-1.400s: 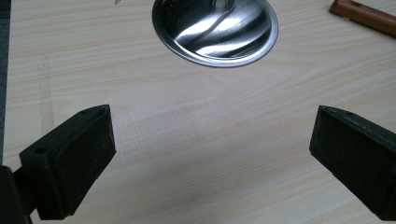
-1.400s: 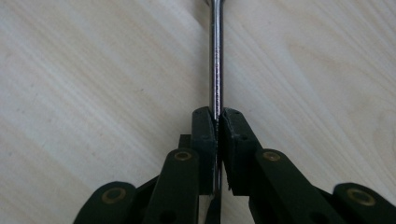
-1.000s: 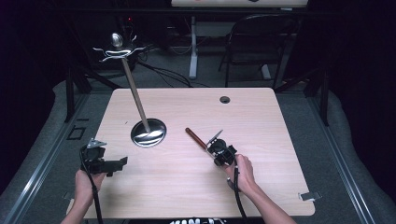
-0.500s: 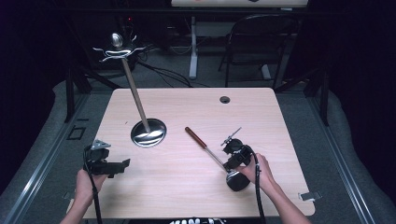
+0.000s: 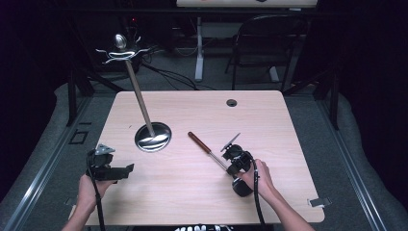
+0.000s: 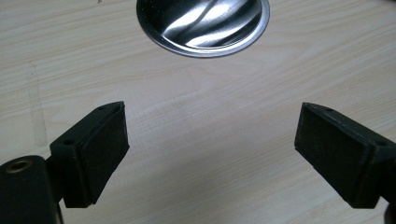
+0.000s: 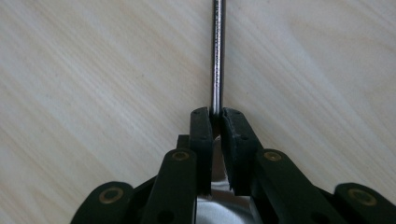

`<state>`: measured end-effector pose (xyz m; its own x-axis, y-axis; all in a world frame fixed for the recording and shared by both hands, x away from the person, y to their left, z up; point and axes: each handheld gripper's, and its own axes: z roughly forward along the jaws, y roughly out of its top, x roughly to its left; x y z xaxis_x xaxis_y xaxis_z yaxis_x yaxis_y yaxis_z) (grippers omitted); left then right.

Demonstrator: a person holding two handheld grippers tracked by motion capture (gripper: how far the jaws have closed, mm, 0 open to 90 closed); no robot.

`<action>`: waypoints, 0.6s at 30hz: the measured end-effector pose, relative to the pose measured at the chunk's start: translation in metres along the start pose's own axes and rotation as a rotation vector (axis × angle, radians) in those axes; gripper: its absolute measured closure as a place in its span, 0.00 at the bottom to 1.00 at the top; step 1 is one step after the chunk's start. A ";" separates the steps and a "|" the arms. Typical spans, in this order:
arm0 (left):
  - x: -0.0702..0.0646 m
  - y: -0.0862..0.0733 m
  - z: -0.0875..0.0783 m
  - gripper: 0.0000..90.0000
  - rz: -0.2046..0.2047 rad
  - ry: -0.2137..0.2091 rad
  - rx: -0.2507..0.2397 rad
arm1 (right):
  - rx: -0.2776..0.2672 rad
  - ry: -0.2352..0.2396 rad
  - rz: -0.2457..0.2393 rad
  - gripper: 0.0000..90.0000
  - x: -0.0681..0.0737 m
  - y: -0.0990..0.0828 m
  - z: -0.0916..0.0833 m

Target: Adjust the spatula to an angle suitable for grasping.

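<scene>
Right gripper (image 7: 214,122) pressed together on the thin shiny metal shaft of a long utensil with a dark reddish-brown wooden handle (image 5: 199,143), pinching it near the metal end, with the shaft running straight away from the jaws toward twelve o'clock in the right gripper view. Seen from the high view, right gripper (image 5: 233,160) at roughly five o'clock on the light wood-grain tabletop (image 5: 269,120), held by the person's right hand (image 5: 257,175). Long axis of the utensil diagonal there: handle end toward ten o'clock, metal end toward four o'clock at the jaws; whether lying flat or slightly lifted, cannot tell. Beyond the handle, near but apart, at about nine o'clock from table centre, the round polished steel base (image 5: 153,136) of a tall stand, its slim rod leaning up toward eleven o'clock to a wavy-armed metal top (image 5: 119,50). Left gripper (image 6: 212,140) spread wide over bare wood, nothing between its pads, the base's rim (image 6: 203,28) ahead at twelve o'clock; in the high view left gripper (image 5: 110,168) near the seven o'clock edge. Open bare surface across the middle, the far half, and the three o'clock side; a small dark grommet hole (image 5: 232,102) near the twelve o'clock edge.
</scene>
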<state>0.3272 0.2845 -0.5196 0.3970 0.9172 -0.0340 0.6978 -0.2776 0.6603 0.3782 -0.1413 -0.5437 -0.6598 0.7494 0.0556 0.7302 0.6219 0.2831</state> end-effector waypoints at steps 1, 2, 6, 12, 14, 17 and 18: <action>-0.001 0.000 0.000 0.12 -0.002 0.004 0.003 | -0.004 -0.004 0.009 0.92 0.001 0.001 0.000; -0.001 0.000 0.001 0.12 -0.005 0.003 0.002 | -0.020 0.001 0.040 0.92 0.004 0.007 0.003; -0.002 0.001 0.001 0.12 0.003 0.000 0.006 | -0.051 0.000 0.041 0.81 0.008 0.015 0.007; 0.001 -0.001 0.000 0.15 -0.003 -0.004 0.012 | -0.057 -0.012 -0.011 0.77 -0.004 0.010 -0.017; 0.001 -0.001 0.001 0.20 -0.006 -0.006 0.014 | -0.011 -0.083 -0.010 0.85 -0.019 -0.006 -0.027; -0.001 0.000 0.002 0.21 0.000 -0.010 0.013 | 0.029 -0.083 0.000 0.88 -0.029 -0.017 -0.028; -0.002 0.000 0.002 0.21 0.003 -0.012 0.015 | 0.045 -0.082 0.000 0.90 -0.031 -0.020 -0.027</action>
<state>0.3276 0.2819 -0.5206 0.4062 0.9128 -0.0410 0.7053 -0.2847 0.6492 0.3792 -0.1830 -0.5247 -0.6445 0.7643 -0.0232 0.7387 0.6302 0.2392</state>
